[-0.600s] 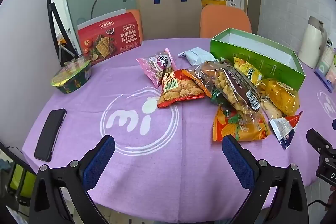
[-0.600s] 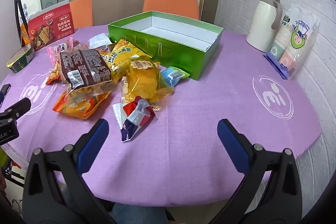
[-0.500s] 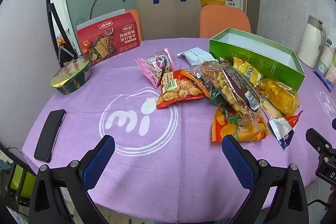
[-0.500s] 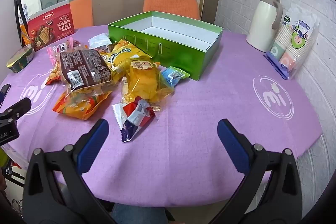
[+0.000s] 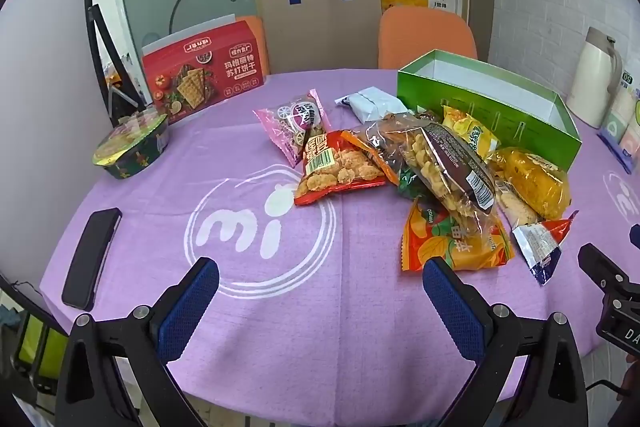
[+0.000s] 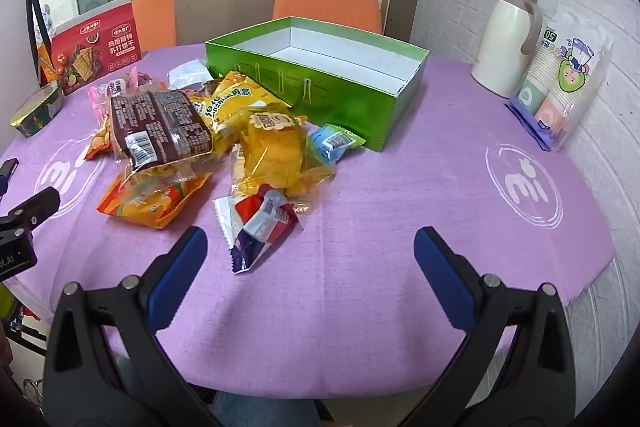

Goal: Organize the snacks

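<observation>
— Purple cloth printed with white "mi" logos covers the round surface (image 5: 340,307), with a white brick wall on the right and two orange chair backs behind it. What sits on it?

— A loose heap of snack packets near the middle. On its left side lie a pink plastic packet with round biscuits (image 5: 294,125) and a red packet of golden fried bites (image 5: 336,169). A clear bag with a dark brown label (image 5: 444,157) rests on top of an orange chip packet (image 5: 452,241). Beside them are a yellow crinkled bag (image 6: 236,99), a clear yellow wrapper with a cake inside (image 6: 276,151), a small blue sachet (image 6: 334,141) and a red, white and blue foil packet (image 6: 260,223) lying nearest the right wrist camera.

— And the container?

— An open green cardboard box with a white interior (image 6: 340,95) stands just behind the heap, touching the yellow bag; nothing shows inside it.

— The tools?

— The left gripper (image 5: 320,297) hangs low over the near edge, blue-padded fingers (image 5: 188,305) spread wide with nothing between them. The right gripper (image 6: 310,269) is likewise spread wide and holds nothing, its left finger just beside the foil packet.

— Anything else?

— A red cracker box (image 5: 204,69), a dark foil-lidded bowl (image 5: 130,147) and a black phone (image 5: 90,257) on the left; a cream thermos jug (image 6: 508,39) and a sleeve of paper cups (image 6: 560,87) on the right.
</observation>
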`<state>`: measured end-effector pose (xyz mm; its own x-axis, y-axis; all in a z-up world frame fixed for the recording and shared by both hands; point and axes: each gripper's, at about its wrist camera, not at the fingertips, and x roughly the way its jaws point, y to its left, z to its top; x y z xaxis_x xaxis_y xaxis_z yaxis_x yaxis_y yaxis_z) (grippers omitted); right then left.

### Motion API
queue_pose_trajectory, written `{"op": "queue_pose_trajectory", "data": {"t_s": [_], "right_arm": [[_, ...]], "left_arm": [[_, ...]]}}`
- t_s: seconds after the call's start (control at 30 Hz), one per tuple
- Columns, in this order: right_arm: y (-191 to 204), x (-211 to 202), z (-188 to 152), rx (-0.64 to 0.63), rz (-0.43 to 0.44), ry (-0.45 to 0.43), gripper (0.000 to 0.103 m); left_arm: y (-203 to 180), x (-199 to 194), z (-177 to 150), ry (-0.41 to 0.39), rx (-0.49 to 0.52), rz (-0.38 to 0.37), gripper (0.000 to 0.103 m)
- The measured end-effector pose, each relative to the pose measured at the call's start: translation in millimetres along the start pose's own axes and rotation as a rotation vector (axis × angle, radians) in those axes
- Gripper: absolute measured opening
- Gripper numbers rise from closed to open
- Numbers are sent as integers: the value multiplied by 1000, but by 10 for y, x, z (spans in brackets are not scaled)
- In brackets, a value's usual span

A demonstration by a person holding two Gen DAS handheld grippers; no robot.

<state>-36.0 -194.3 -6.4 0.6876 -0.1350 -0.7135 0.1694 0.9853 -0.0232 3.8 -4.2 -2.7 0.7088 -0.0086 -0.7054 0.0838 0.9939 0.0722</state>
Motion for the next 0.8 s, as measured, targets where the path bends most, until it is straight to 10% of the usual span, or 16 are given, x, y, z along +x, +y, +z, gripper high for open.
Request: {"op": "queue_pose_trajectory", "data": {"t_s": [0.8], "right_arm": [[22,73,2,3,1,18,103]], "left_arm": [[-6,41,-10,6,1,-4,103]]}}
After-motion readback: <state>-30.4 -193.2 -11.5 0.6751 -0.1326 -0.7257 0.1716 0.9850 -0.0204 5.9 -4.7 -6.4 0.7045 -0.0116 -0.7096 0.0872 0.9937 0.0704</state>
